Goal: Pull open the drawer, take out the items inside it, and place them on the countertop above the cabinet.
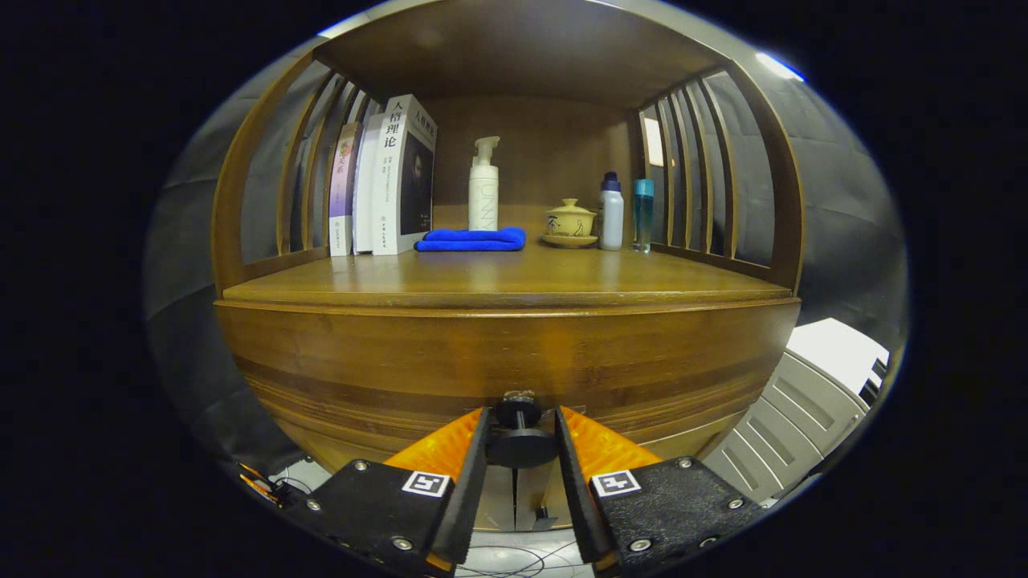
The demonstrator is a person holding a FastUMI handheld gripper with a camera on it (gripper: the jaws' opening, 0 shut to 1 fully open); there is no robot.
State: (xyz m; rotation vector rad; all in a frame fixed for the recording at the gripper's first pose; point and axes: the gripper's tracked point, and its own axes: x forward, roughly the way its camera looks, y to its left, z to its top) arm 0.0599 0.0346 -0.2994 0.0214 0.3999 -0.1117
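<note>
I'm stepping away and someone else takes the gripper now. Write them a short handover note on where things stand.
Gripper: fingers sit either side of the round black drawer knob; whether they press on it is unclear.
Wooden drawer front: looks closed, contents hidden.
Wooden countertop: bare front area; books, blue folded cloth, white pump bottle and lidded cup stand further back.
Done: knob reached.
Left: pull drawer open, lift items out, set them on the countertop.

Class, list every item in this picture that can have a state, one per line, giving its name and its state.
drawer: closed
drawer knob: between the gripper's fingers, contact unclear
gripper: fingers either side of the knob
blue cloth: folded, lying flat on the countertop
pump bottle: upright
books: standing upright
lidded cup: lid on, on its saucer
white bottle: upright, capped
blue bottle: upright, capped
</note>
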